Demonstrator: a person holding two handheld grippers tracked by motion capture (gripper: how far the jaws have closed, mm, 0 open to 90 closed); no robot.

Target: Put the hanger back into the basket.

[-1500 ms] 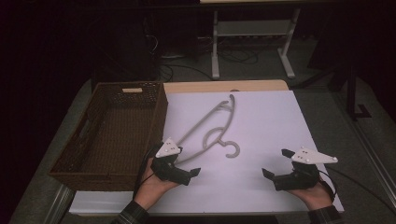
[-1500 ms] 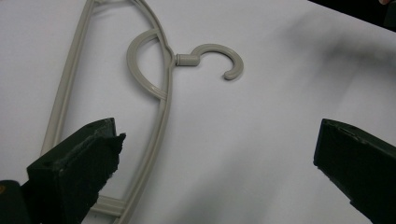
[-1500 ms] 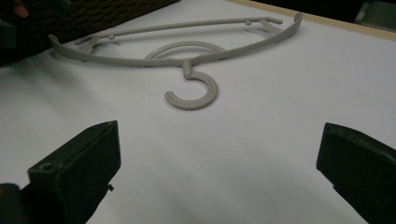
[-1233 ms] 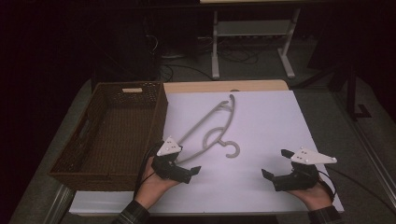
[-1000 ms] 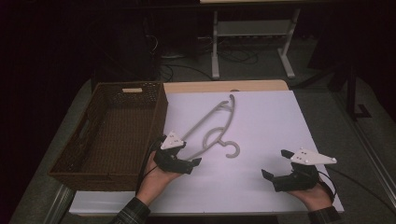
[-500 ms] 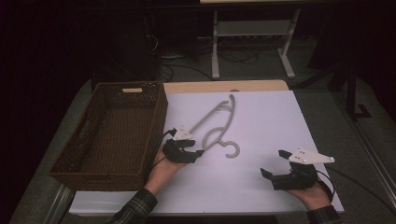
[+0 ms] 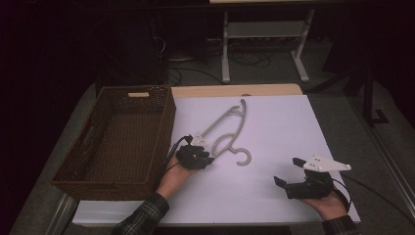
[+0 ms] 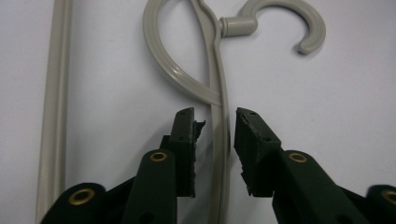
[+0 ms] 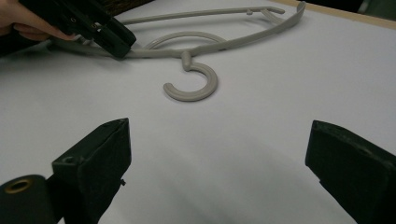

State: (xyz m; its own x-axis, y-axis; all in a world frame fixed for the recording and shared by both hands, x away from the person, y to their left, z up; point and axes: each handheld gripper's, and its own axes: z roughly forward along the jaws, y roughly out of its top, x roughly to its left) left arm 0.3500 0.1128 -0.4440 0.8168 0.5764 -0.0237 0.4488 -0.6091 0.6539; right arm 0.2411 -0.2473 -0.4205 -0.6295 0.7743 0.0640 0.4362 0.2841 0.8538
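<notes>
While the right gripper (image 7: 288, 172) sits wide open with nothing in it near the front edge, the left gripper (image 8: 214, 133) has its jaws narrowly parted around one arm of the grey hanger (image 7: 230, 132), not quite clamped. That hanger lies flat mid-table on the white sheet (image 7: 274, 127). Just left of it the wicker basket (image 7: 100, 147) looks empty, and past the table's far edge is a dark room with a metal stand (image 7: 264, 34).
</notes>
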